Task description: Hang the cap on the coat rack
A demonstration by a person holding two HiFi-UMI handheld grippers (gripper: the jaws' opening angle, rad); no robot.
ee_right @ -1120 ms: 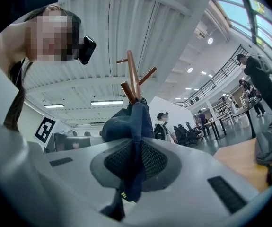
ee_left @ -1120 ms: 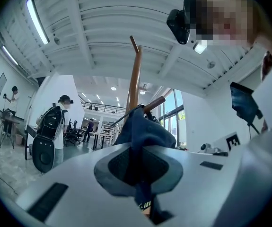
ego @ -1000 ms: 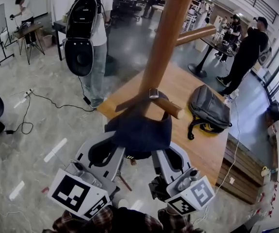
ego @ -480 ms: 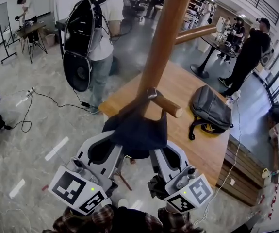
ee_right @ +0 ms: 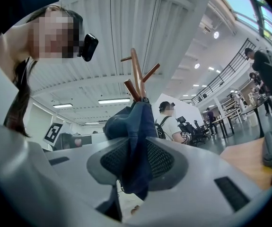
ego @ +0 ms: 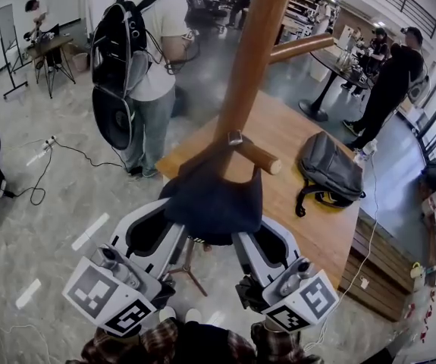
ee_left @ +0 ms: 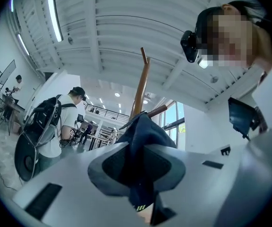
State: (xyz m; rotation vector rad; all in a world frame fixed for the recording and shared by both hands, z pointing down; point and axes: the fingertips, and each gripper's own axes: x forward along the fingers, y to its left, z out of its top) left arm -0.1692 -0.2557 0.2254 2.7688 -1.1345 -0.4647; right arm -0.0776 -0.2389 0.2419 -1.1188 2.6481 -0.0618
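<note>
The left gripper [ego: 159, 232] is clamping the dark blue cap [ego: 214, 203] between its jaws. In the left gripper view the left gripper [ee_left: 138, 176] is pressing its black pads together on a fold of the cap [ee_left: 143, 136], with the fabric rising out of the jaws towards the pole. The right gripper [ego: 257, 243] is pinching the same cap from the other side. In the right gripper view the right gripper [ee_right: 135, 167] is squeezing its textured pads closed on the cap [ee_right: 132, 126], and cloth is hanging below them.

The cap is sitting between and just above the two grippers, up against the wooden coat rack [ego: 248, 59]. Its top edge, carrying a small buckle [ego: 235, 137], is lying where a short peg [ego: 258, 157] is branching off the pole. Whether it is fully hooked over that peg cannot be told. A higher peg [ego: 302, 46] is pointing off to the right.

Behind the rack a wooden table [ego: 301, 226] is carrying a grey backpack [ego: 327, 169]. A person wearing a black backpack [ego: 119, 48] is standing to the left on the pale floor, near a cable [ego: 66, 154]. Another person in black [ego: 388, 82] is standing at the far right beside a round table [ego: 331, 61].
</note>
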